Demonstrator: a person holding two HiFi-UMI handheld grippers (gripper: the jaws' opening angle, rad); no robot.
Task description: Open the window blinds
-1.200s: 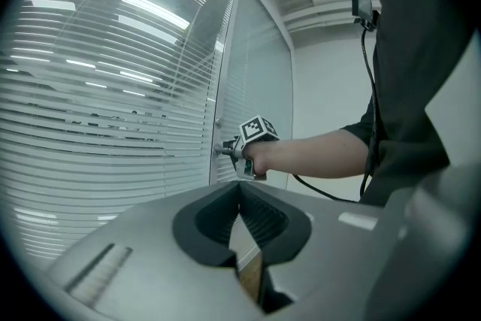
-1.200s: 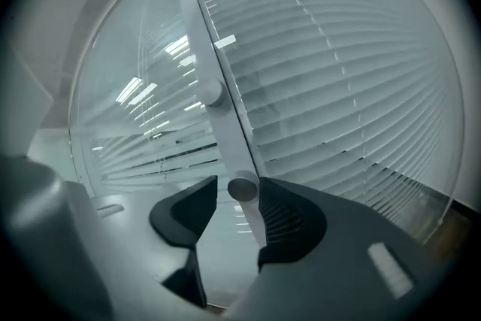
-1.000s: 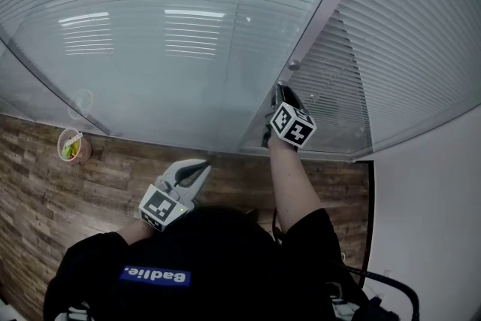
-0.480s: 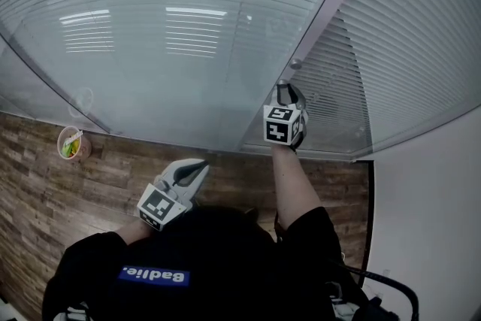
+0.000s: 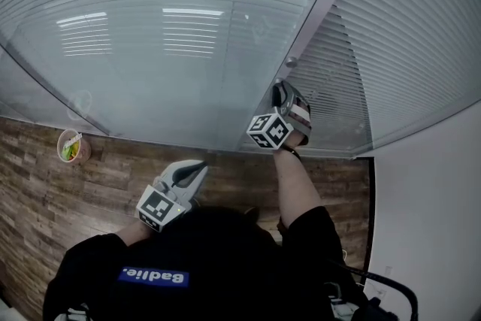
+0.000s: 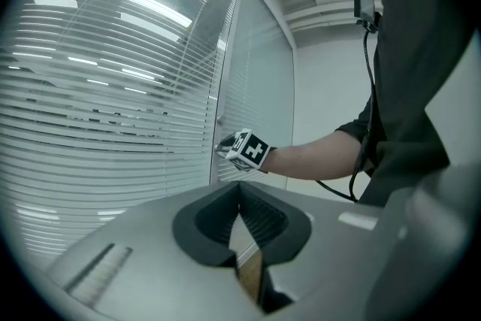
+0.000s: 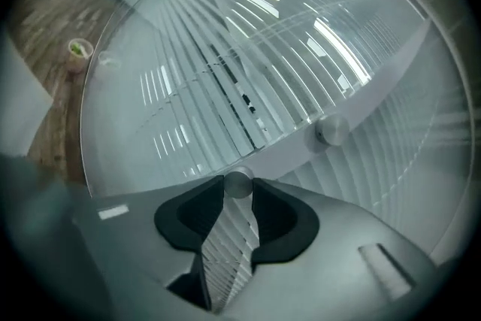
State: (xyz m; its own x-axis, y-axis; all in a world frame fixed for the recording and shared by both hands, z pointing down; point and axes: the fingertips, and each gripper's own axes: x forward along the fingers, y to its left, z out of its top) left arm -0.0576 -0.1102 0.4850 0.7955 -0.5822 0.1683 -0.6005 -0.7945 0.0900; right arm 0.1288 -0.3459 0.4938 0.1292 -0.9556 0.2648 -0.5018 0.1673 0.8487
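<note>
White slatted blinds (image 5: 150, 19) hang behind the glass on both sides of a pale upright frame (image 5: 331, 4). Two small round metal knobs sit on that frame. My right gripper (image 5: 279, 89) is shut on the lower knob (image 7: 239, 183), which shows pinched between the jaw tips in the right gripper view. The upper knob (image 5: 291, 62) is free, just beyond the gripper. My left gripper (image 5: 198, 168) hangs low in front of my body, away from the window, jaws shut on nothing. The left gripper view shows the right gripper (image 6: 223, 149) at the frame.
A small cup with green contents (image 5: 71, 146) stands on the wooden floor (image 5: 45, 199) by the glass at the left. A white wall (image 5: 428, 222) closes the right side. A black cable (image 5: 394, 286) hangs by my right hip.
My right gripper has rolled about its own axis on the knob; its marker cube swung from the right side round to the lower left. The left gripper has stayed put.
</note>
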